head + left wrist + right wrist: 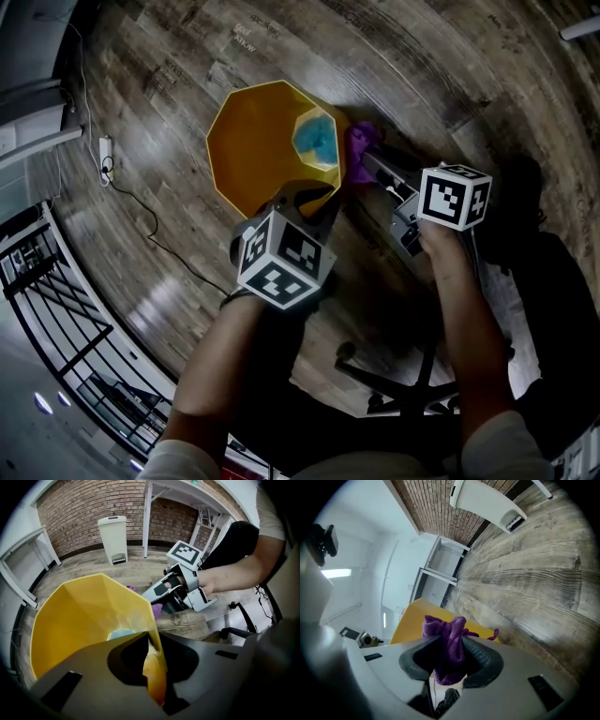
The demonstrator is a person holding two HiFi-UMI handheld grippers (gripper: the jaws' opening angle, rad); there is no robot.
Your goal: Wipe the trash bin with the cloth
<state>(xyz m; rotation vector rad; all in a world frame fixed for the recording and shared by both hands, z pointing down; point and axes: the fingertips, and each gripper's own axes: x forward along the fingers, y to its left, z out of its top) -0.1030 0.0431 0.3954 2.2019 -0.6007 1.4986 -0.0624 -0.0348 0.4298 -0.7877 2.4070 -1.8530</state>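
Note:
A yellow faceted trash bin (262, 141) stands on the wood floor, with something light blue (314, 141) at its bottom. My left gripper (309, 202) is shut on the bin's near rim; in the left gripper view the yellow wall (155, 667) runs between the jaws. My right gripper (375, 164) is shut on a bunched purple cloth (361, 141) beside the bin's outer right side. In the right gripper view the cloth (449, 648) fills the gap between the jaws, with the bin (410, 618) just behind it. The left gripper view shows the right gripper (161, 604) with the cloth (156, 610) next to the bin (79, 620).
A white pedal bin (114, 538) stands by the brick wall, next to white table legs (147, 517). An office chair base (403, 384) sits beneath my arms. A power strip with a cable (105, 159) lies left of the yellow bin, and a railing (56, 319) runs further left.

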